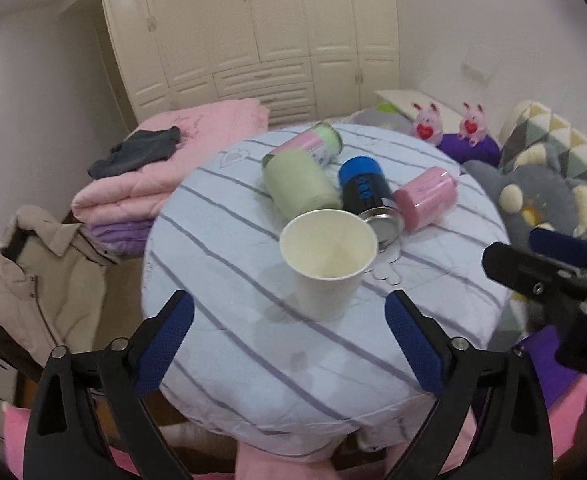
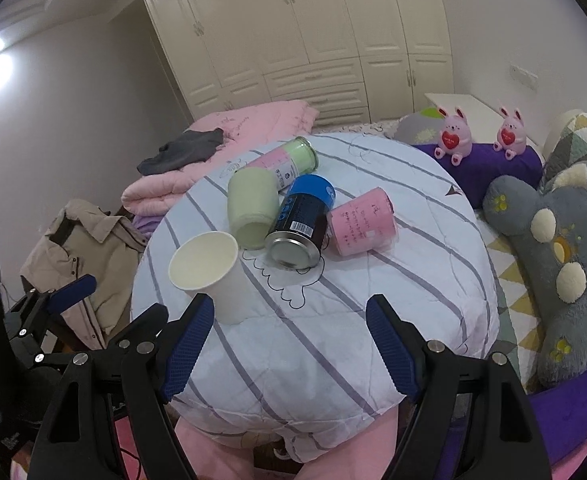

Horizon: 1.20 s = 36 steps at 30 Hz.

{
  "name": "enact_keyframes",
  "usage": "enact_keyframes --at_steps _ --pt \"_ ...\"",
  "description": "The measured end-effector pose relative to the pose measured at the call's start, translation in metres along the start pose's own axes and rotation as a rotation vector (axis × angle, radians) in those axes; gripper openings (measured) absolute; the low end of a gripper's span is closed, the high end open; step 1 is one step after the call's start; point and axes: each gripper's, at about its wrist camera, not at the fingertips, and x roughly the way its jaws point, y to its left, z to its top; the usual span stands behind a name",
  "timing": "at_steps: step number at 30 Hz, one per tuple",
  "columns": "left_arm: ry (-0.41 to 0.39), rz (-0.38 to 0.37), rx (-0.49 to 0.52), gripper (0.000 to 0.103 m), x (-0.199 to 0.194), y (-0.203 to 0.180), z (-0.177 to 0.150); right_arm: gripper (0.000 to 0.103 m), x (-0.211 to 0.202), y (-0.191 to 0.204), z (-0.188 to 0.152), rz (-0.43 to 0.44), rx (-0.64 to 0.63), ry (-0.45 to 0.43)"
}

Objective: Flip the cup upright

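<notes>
A white paper cup (image 1: pixel 327 264) stands upright, mouth up, on the striped round cushion (image 1: pixel 233 240). It also shows in the right wrist view (image 2: pixel 217 276), left of centre. My left gripper (image 1: pixel 289 344) is open and empty, its blue pads apart just in front of the cup. My right gripper (image 2: pixel 289 344) is open and empty, to the right of the cup, its left pad close to the cup's base. The right gripper shows at the right edge of the left wrist view (image 1: pixel 553 276).
Behind the cup lie a green cup (image 1: pixel 299 184), a blue and black can (image 1: pixel 367 196), a pink cup (image 1: pixel 425 198) and a pink-green can (image 1: pixel 313 144). Folded pink bedding (image 1: pixel 153 168) sits left, a beige jacket (image 1: pixel 41 276) lower left, plush toys (image 2: pixel 565 248) right.
</notes>
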Motion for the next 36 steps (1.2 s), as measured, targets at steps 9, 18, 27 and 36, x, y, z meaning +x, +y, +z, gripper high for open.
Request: enact_keyframes --at_steps 9,18,27,36 --pt "-0.138 -0.015 -0.054 0.099 -0.007 0.000 -0.010 0.080 -0.010 -0.008 -0.009 0.010 0.026 -0.070" --pt "-0.270 0.018 -0.075 0.099 -0.020 -0.001 -0.014 0.080 -0.002 -0.010 -0.018 -0.005 0.020 -0.047" --pt "-0.278 0.011 -0.082 0.099 -0.019 -0.001 -0.017 0.080 -0.006 -0.008 -0.017 0.003 0.016 -0.064" --pt "-0.291 0.004 -0.070 0.099 -0.022 -0.005 -0.019 0.080 -0.004 -0.015 -0.019 -0.005 0.033 -0.048"
